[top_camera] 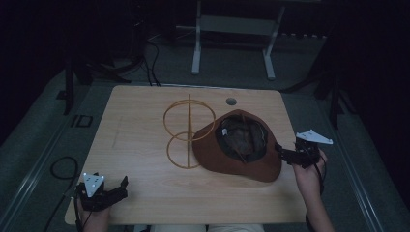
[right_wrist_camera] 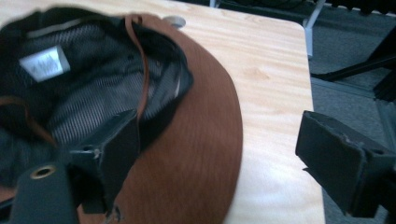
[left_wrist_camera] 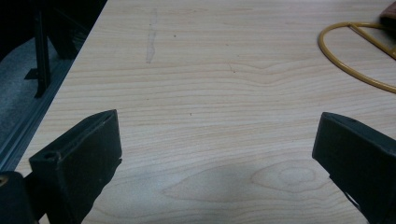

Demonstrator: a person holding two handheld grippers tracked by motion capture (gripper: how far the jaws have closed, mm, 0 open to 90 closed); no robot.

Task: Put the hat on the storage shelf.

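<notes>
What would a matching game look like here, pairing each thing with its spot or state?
Things:
1. brown hat
2. gold wire stand
3. left tongs
4. right tongs

States:
a. open over bare wood at the table's near left corner
b. upside down, lining showing
c. open at the hat's brim
d. lying flat, partly under the hat

Pairs: 1-b, 2-d, 3-a, 4-c

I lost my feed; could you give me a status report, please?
Right gripper open over hat brim. Left gripper open, idle. Hat upside down, overlapping wire stand.
</notes>
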